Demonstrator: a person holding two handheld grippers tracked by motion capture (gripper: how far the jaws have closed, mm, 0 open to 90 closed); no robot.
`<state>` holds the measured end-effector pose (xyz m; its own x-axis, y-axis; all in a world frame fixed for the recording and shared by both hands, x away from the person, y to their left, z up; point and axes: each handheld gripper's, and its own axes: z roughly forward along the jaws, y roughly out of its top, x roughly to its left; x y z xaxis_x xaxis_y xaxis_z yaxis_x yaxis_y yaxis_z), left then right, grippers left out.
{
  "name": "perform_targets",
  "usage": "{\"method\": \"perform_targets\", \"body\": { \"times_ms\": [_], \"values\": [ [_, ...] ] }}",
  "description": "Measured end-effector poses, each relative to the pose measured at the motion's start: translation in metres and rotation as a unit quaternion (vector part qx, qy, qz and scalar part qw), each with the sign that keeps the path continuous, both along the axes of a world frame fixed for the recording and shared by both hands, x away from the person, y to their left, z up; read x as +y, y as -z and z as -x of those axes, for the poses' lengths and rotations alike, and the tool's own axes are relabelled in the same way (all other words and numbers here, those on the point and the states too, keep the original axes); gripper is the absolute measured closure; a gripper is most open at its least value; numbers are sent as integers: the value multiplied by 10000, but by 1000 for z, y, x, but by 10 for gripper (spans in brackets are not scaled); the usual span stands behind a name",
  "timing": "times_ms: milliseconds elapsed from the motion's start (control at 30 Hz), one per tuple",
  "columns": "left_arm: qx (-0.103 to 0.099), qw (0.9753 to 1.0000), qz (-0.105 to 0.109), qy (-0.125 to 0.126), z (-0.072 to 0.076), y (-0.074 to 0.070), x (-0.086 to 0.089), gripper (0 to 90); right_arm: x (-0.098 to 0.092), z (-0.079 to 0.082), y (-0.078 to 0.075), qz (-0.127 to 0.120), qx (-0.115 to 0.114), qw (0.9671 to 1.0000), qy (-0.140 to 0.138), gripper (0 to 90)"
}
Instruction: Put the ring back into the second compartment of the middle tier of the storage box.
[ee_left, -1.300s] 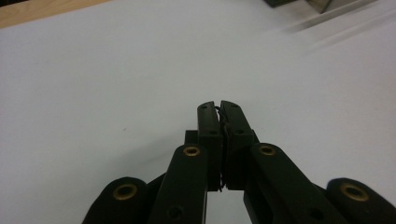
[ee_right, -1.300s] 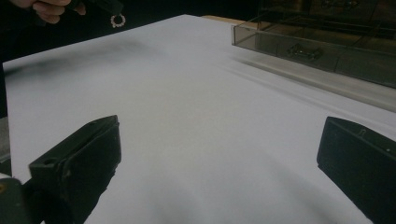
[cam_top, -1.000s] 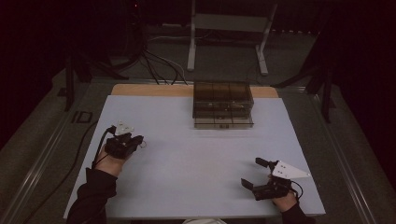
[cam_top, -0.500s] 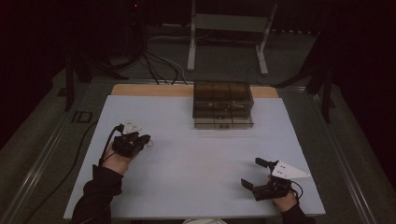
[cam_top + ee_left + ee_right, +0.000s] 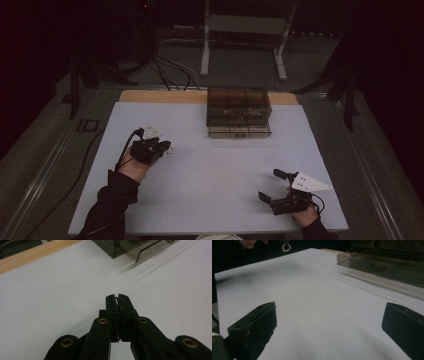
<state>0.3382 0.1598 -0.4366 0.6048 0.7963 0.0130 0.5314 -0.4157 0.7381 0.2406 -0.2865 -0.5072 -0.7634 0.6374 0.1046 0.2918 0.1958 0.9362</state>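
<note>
My left gripper (image 5: 166, 146) hovers over the left part of the white table (image 5: 215, 175), shut on a small pale ring (image 5: 286, 247) that dangles from its tips. In the left gripper view the jaws (image 5: 117, 298) are pressed together with a thin dark wire pinched between them. A smoky clear drawer box (image 5: 239, 112) stands at the back middle, its bottom drawer (image 5: 239, 131) pulled out a little. My right gripper (image 5: 270, 185) rests near the front right edge, open wide, with nothing between its fingers (image 5: 257, 327).
A wooden strip (image 5: 160, 96) runs along the table's far edge. Behind the table stand a metal frame (image 5: 240, 30) and loose cables (image 5: 165, 70) on the floor. A cable (image 5: 125, 150) trails from my left gripper.
My left hand has moved to the right, toward the table's middle, with the ring in its gripper. The right gripper has not moved.
</note>
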Motion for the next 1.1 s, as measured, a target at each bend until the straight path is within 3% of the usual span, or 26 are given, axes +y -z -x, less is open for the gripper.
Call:
{"method": "perform_targets", "body": {
  "times_ms": [767, 1100],
  "values": [
    [-53, 9992, 102, 390, -15, -6, -30, 900, 0, 0, 0, -19, 2, 10000, 0, 0],
    [-52, 9985, 53, 547, -21, -10, -43, 900, 0, 1, 0, 21, -15, 10000, -14, 0]
  ]
}}
